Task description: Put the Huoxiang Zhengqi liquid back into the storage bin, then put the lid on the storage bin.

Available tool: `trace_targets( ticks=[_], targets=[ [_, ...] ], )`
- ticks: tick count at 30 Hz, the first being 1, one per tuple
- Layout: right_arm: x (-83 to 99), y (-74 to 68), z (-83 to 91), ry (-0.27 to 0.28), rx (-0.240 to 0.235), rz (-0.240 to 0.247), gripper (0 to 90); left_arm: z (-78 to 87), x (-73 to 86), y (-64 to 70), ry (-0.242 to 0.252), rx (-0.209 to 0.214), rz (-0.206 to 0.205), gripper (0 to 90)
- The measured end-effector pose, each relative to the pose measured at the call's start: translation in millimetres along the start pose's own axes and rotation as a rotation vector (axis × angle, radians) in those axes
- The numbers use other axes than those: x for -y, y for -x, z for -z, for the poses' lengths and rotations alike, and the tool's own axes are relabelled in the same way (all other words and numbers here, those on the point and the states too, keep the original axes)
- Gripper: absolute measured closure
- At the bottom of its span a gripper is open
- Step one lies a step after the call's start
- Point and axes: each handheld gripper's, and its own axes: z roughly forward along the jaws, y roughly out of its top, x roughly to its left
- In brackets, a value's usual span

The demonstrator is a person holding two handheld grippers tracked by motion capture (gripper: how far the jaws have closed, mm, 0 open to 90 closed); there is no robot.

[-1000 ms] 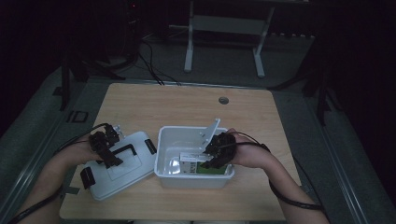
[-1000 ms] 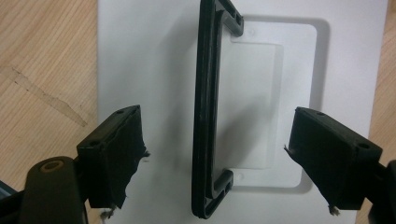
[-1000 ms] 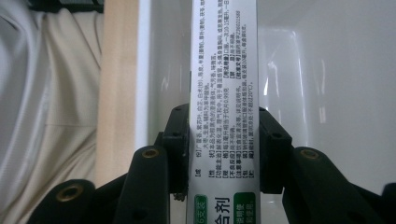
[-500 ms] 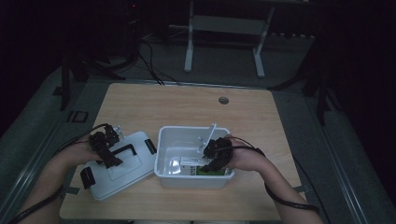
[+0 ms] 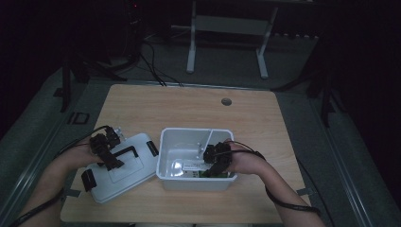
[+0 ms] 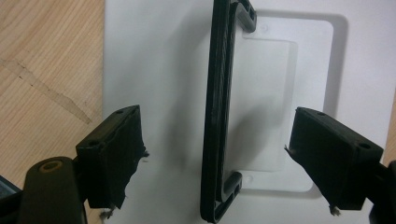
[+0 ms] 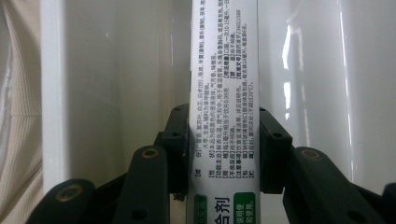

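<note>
Right tool clamps the box inside the bin

High view: the right tool (image 5: 215, 158) has sunk deeper into the white bin (image 5: 166, 156) since a second ago, so the box is likely being set down; the left tool (image 5: 105, 147) stays over the lid (image 5: 137, 163) on the counter (image 5: 189, 106).
Left gripper view: jaws spread wide, astride the lid's handle (image 6: 219, 107).
Right gripper view: jaws pinch the box (image 7: 224, 84), wrist angled downward.
</note>
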Motion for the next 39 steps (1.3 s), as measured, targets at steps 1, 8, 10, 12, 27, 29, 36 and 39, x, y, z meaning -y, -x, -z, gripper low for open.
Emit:
trace_targets(
  ticks=[1, 8, 10, 12, 27, 29, 36, 39],
  targets=[
    [0.0, 0.4, -0.2, -0.002, -0.004, -0.001, 62.5, -0.2, -0.1, 0.1, 0.000, 0.003, 0.001, 17.6],
    [1.9, 0.3, 1.5, -0.005, -0.013, -0.005, 59.5, 0.2, -0.9, 1.9, -0.006, 0.008, 0.015, 17.6],
    [1.9, 0.0, 4.4, 0.000, -0.008, -0.007, 56.7, 2.2, -1.0, 2.8, 0.007, 0.007, 0.004, 17.6],
    [2.9, 0.1, 8.1, 0.007, 0.004, -0.006, 55.3, 3.9, -1.5, 3.9, 0.010, 0.001, -0.006, 17.6],
    [36.1, 2.2, 59.9, 0.291, 0.113, -0.065, 14.3, 4.3, -9.3, 6.2, 0.015, -0.002, -0.055, 46.4],
    [45.5, 1.9, 68.7, 0.353, 0.147, -0.098, 14.9, 2.6, -11.3, 5.8, 0.004, -0.001, -0.059, 48.6],
    [89.3, 1.6, 95.9, 0.470, 0.265, -0.196, 15.7, -1.7, -16.6, 2.6, -0.040, 0.041, -0.075, 71.5],
    [110.2, 1.4, 101.7, 0.498, 0.302, -0.237, 15.7, 0.6, -17.0, 1.4, -0.033, 0.065, -0.072, 81.0]
  ],
)
